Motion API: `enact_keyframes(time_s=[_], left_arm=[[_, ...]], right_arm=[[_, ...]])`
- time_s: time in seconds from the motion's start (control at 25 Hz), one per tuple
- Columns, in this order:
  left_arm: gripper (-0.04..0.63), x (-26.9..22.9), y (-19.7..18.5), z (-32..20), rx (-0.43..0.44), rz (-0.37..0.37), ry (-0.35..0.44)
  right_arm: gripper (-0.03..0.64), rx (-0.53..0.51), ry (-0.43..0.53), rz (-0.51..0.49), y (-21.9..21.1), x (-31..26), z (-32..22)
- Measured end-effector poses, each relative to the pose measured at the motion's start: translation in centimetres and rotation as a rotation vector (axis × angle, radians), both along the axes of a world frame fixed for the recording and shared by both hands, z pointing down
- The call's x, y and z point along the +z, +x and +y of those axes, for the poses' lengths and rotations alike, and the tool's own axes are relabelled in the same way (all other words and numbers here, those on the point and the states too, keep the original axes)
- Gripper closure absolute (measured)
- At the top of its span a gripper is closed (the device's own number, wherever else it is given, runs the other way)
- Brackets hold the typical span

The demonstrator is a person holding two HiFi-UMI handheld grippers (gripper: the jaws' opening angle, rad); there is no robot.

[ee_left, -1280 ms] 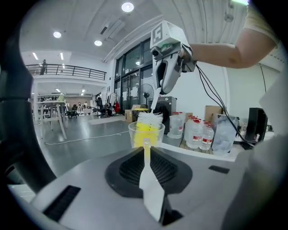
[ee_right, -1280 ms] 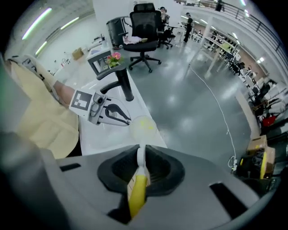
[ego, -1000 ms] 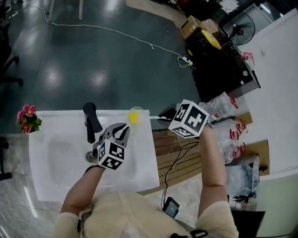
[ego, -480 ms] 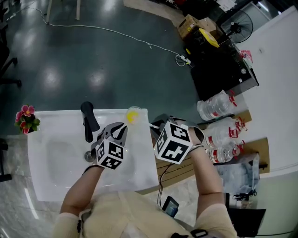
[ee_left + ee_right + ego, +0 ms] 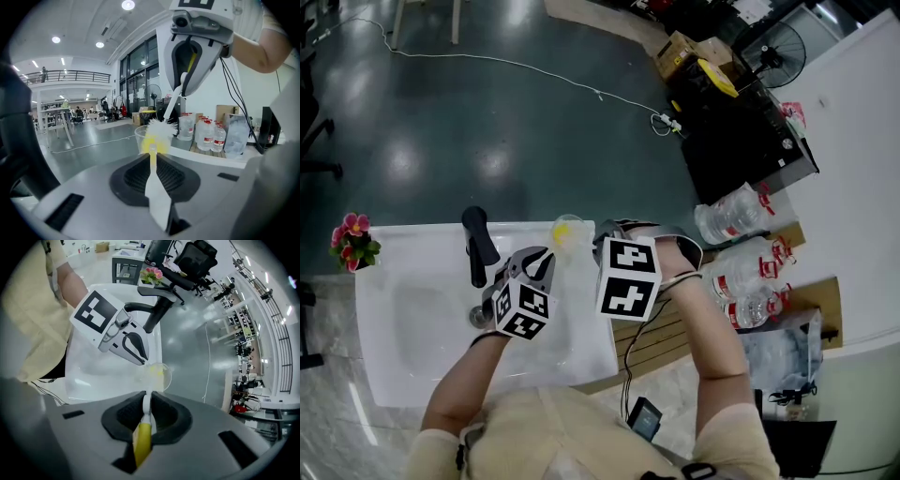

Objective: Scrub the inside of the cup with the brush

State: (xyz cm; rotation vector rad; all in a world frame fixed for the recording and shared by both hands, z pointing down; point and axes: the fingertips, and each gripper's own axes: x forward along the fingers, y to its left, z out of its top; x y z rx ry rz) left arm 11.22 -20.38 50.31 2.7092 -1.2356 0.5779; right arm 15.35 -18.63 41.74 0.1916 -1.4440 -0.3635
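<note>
A clear plastic cup (image 5: 568,231) stands at the far edge of the white sink top (image 5: 581,347). My left gripper (image 5: 551,255) is shut on the near wall of the cup (image 5: 149,137), a thin pale strip of it pinched between the jaws. My right gripper (image 5: 605,236) comes in from the right, shut on the brush's yellow handle (image 5: 142,441). The white stem runs down to the cup (image 5: 158,373). The white and yellow bristles (image 5: 161,126) sit at the cup's mouth, under the right gripper (image 5: 183,91). In the right gripper view the left gripper (image 5: 144,361) touches the rim.
A black faucet (image 5: 478,246) stands left of the cup, above the basin (image 5: 412,319) and its drain (image 5: 480,316). Pink flowers (image 5: 356,239) sit at the sink's far left corner. Wooden slats (image 5: 666,319), cables and water bottles (image 5: 736,216) lie to the right.
My right gripper has swung left from beside the sink to the cup, bringing the brush to its mouth. The left gripper and the cup have stayed put.
</note>
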Motion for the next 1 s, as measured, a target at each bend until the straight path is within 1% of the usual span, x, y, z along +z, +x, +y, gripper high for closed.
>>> enact_keyframes(time_s=[0.12, 0.36, 0.56, 0.76, 0.88, 1.0], left_arm=[[0.548, 0.0, 0.1, 0.0, 0.003, 0.005, -0.007], [0.548, 0.0, 0.1, 0.1, 0.009, 0.01, -0.012], [0.548, 0.0, 0.0, 0.1, 0.006, 0.011, -0.01], [0.549, 0.0, 0.0, 0.1, -0.01, 0.002, -0.003], [0.549, 0.0, 0.0, 0.1, -0.012, -0.017, 0.01], [0.549, 0.1, 0.1, 0.2, -0.004, -0.032, 0.02]], right_arm=[[0.569, -0.014, -0.018, 0.017, -0.4, 0.0, -0.5], [0.569, 0.038, -0.081, -0.05, -0.1, 0.0, -1.3], [0.569, 0.151, -0.137, -0.131, 1.0, 0.1, -1.9], [0.569, 0.236, -0.171, -0.191, 2.0, -0.1, -1.9], [0.569, 0.235, -0.173, -0.209, 2.0, -0.5, -1.5], [0.569, 0.219, -0.154, -0.223, 2.0, -1.1, -0.9]])
